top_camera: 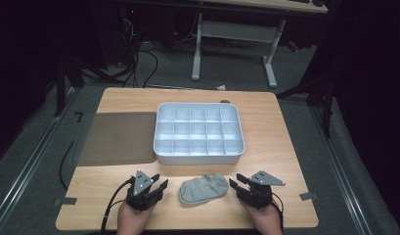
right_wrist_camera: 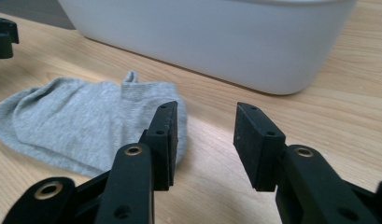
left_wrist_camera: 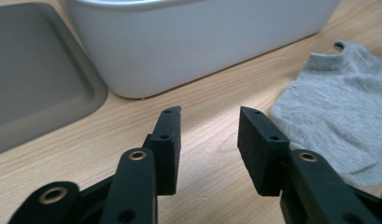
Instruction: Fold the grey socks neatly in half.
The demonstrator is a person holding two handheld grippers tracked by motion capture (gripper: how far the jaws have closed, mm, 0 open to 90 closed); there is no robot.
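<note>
Claws, high view: left claw (top_camera: 159,184) and right claw (top_camera: 235,181) sit low on the wooden table (top_camera: 280,142), each held in a hand at the near edge; both stand open with nothing between the jaws.
Sock, high view: a grey sock (top_camera: 204,189) lies flat on the table between the two claws, apart from both, just in front of the tray.
Tray, high view: a white tray (top_camera: 199,157) with many small empty compartments stands mid-table, beyond the sock.
Mat, high view: a flat grey mat (top_camera: 117,138) lies just left of the tray.
Background, high view: a white-legged desk frame (top_camera: 235,36) and cables on a dark floor beyond the table.
Claw, left gripper view: left claw (left_wrist_camera: 209,126) has its two black jaws set apart over bare wood, gripping nothing.
Sock, left gripper view: the sock (left_wrist_camera: 338,107) lies to the right of the jaws, near the right jaw, not between them.
Tray and mat, left gripper view: the tray wall (left_wrist_camera: 198,42) rises ahead; the mat (left_wrist_camera: 34,88) is at left.
Claw, right gripper view: right claw (right_wrist_camera: 206,121) is likewise open and empty.
Sock, right gripper view: the sock (right_wrist_camera: 86,116) lies left of the jaws, its edge behind the left jaw.
Tray, right gripper view: the tray wall (right_wrist_camera: 216,37) stands ahead.
</note>
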